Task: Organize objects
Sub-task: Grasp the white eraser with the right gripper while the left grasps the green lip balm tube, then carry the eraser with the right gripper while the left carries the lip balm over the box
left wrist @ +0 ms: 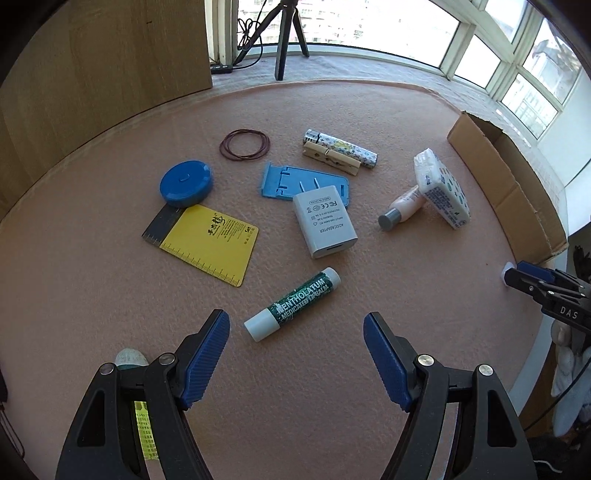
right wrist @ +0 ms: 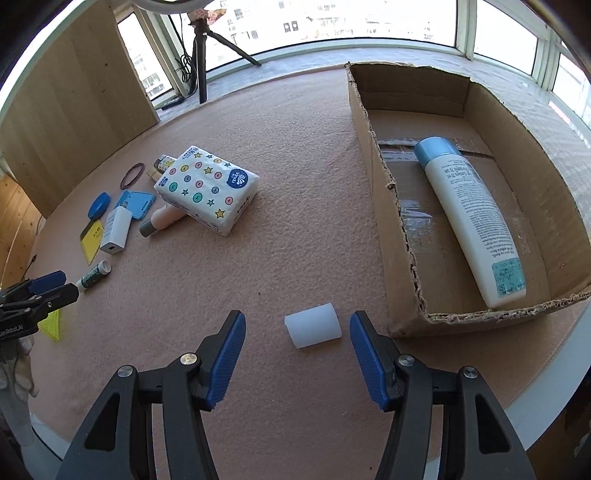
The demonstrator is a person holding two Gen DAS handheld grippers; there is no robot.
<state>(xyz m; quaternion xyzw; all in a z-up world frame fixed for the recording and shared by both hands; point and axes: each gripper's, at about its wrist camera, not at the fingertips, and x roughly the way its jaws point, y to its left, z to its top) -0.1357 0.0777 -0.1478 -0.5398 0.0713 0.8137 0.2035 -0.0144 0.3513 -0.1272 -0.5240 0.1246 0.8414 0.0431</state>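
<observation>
My left gripper [left wrist: 295, 325] is open, its jaws on either side of a green-and-white Mentholatum lip balm stick [left wrist: 291, 303] lying on the pink mat. My right gripper [right wrist: 297, 325] is open around a small white translucent cap [right wrist: 312, 325], just left of the cardboard box [right wrist: 384, 206]. A white lotion bottle with a blue cap [right wrist: 469, 218] lies in the box. Loose on the mat are a white adapter [left wrist: 324, 226], a yellow ruler card [left wrist: 207, 242], a blue tape measure [left wrist: 186, 182], a tissue pack [left wrist: 441, 188] and a small peach bottle [left wrist: 402, 207].
A blue phone stand [left wrist: 291, 181], rubber bands [left wrist: 243, 144], a clothespin [left wrist: 330, 158] and a patterned lighter [left wrist: 343, 147] lie farther back. A wooden panel [left wrist: 92, 66] stands at left. A tripod [left wrist: 284, 33] stands by the window. A yellow-green item [right wrist: 53, 325] lies by the left gripper.
</observation>
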